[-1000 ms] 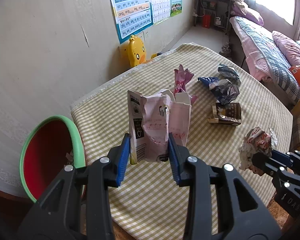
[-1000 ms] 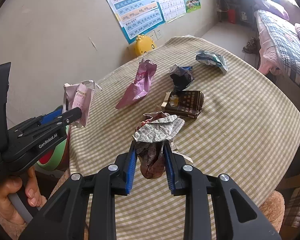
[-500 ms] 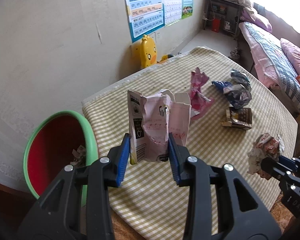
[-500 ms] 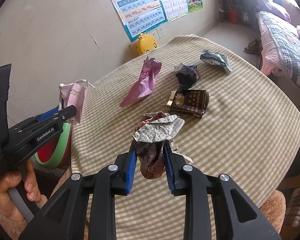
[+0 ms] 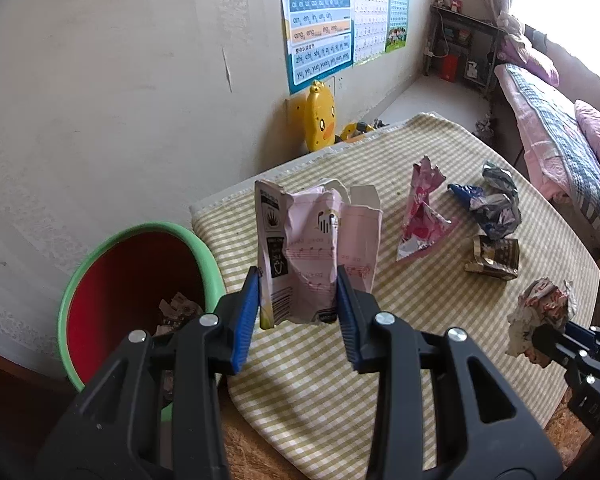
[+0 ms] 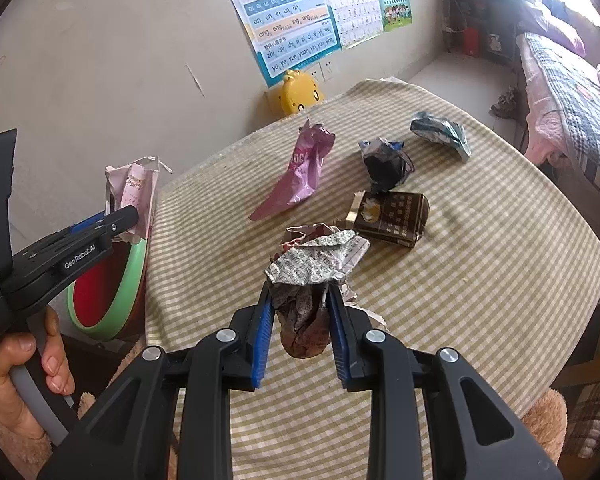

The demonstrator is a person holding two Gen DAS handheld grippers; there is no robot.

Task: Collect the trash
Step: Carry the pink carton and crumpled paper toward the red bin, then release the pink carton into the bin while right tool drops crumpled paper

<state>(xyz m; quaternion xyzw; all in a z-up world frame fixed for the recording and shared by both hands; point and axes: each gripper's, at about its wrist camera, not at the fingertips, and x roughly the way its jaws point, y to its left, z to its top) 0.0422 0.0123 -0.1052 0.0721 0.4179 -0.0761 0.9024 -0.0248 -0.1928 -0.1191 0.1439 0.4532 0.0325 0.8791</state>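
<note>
Trash is riding in both claws: the left claw (image 5: 296, 300) is pinching a pink carton (image 5: 316, 256) near the table (image 5: 400, 344) edge, just short of the bin (image 5: 140, 280), while the right claw (image 6: 300, 328) is gripping a crumpled wrapper (image 6: 316, 268) over the cloth. Doing this well probably means carrying the carton fully over the bin's rim before letting go. Farther off, a pink bag (image 6: 300, 172) and a brown box (image 6: 392, 216) are lying loose. Only the left view is showing scraps inside the bin; only the right view is showing the hand (image 6: 16, 380).
</note>
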